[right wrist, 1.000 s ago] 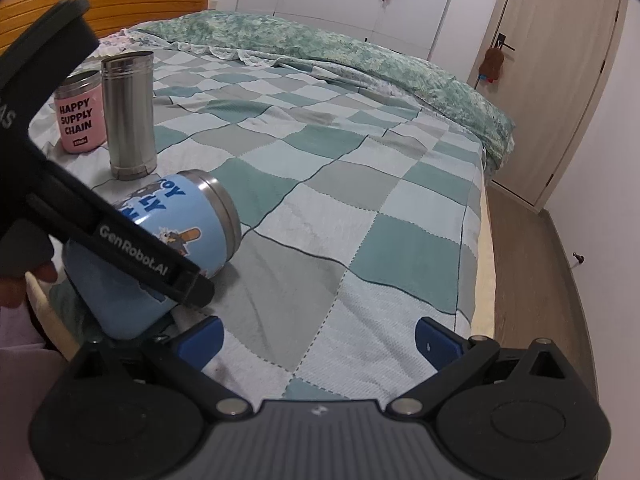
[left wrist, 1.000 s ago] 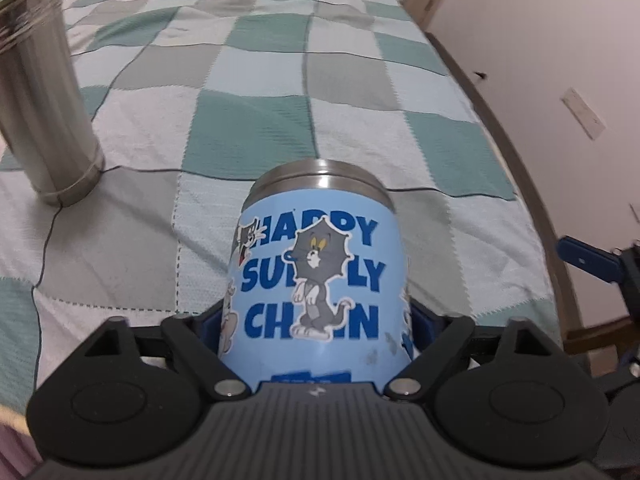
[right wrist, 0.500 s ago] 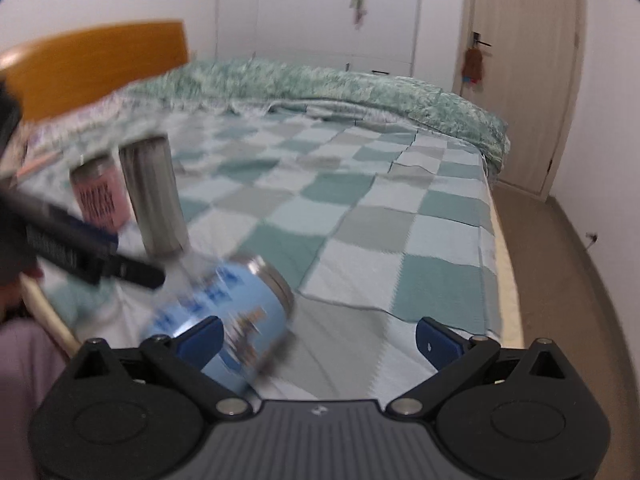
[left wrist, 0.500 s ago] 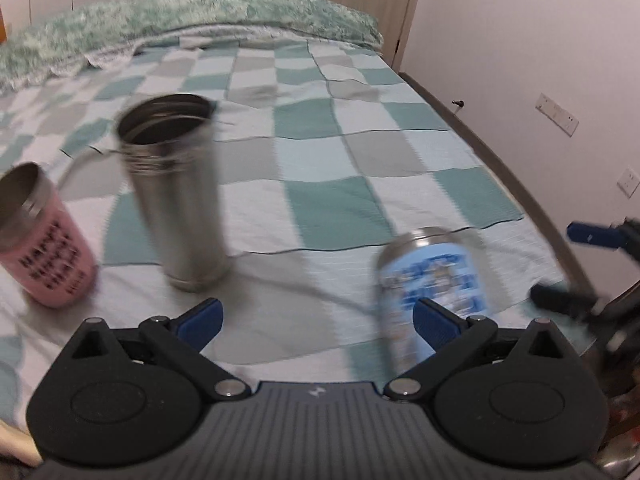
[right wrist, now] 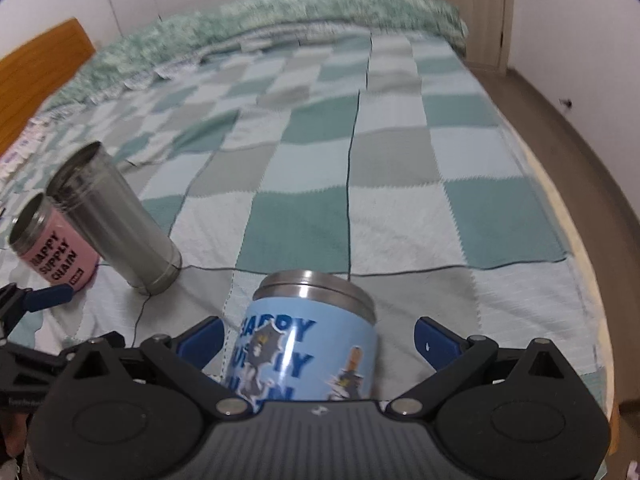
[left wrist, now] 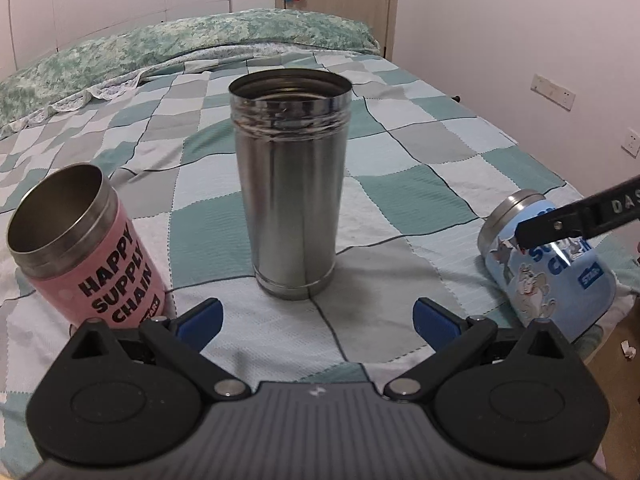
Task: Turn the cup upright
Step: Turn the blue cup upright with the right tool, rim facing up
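The blue cartoon cup (right wrist: pixel 308 344) lies on its side on the checked bedspread, steel rim pointing away. It sits between the open fingers of my right gripper (right wrist: pixel 316 340), with gaps on both sides. In the left wrist view the same cup (left wrist: pixel 548 264) lies at the far right, partly crossed by a black finger of the right gripper (left wrist: pixel 576 224). My left gripper (left wrist: pixel 316 320) is open and empty, facing the tall steel tumbler (left wrist: pixel 292 188), which stands upright just ahead.
A pink cup (left wrist: pixel 80 244) lettered HAPPY SUPPLY CHAIN stands upright at the left, beside the tumbler (right wrist: pixel 112 220). The bed's edge (right wrist: pixel 576 240) runs along the right, with floor beyond. A rumpled green quilt (left wrist: pixel 180 44) lies at the far end.
My left gripper let go of the blue cup and swung left to face the tumbler. My right gripper moved in until its open fingers flank the lying cup.
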`<state>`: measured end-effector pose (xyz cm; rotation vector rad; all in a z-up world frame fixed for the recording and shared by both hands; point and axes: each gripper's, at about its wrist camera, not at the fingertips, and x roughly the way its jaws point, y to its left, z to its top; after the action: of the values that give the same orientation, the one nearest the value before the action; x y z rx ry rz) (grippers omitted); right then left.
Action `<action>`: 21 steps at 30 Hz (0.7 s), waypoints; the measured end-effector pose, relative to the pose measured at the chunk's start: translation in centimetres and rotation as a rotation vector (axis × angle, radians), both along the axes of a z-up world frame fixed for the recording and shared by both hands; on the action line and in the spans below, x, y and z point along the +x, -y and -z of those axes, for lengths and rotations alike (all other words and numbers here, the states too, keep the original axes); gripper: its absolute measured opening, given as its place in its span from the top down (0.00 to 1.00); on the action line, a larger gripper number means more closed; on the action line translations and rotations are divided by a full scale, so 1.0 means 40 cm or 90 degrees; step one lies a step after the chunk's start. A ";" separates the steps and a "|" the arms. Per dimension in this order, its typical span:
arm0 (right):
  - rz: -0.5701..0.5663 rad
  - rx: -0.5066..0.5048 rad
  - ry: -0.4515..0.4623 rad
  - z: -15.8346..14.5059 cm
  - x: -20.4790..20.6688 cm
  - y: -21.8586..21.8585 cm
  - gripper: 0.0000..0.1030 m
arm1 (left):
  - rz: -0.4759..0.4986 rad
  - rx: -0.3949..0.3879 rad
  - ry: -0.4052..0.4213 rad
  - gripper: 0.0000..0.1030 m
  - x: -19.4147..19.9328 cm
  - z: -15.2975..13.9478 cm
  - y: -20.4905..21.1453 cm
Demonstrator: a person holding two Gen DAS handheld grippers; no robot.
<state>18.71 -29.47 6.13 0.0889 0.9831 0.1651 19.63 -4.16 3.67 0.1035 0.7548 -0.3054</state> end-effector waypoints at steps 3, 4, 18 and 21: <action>0.020 0.008 -0.044 0.011 0.029 -0.009 0.05 | 0.013 -0.005 -0.005 0.00 0.011 0.013 -0.006; 0.024 0.009 -0.056 0.014 0.038 -0.011 0.06 | 0.018 -0.007 -0.006 0.00 0.014 0.015 -0.004; 0.057 0.038 -0.140 0.072 0.095 -0.016 0.19 | 0.049 -0.015 0.002 0.00 0.013 0.019 0.025; 0.035 0.042 -0.104 0.055 0.065 -0.017 0.19 | 0.048 -0.019 0.006 0.00 0.006 0.014 0.026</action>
<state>21.32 -28.78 3.94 0.1915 1.1367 0.1410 19.86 -5.20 3.11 0.1058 0.7376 -0.3871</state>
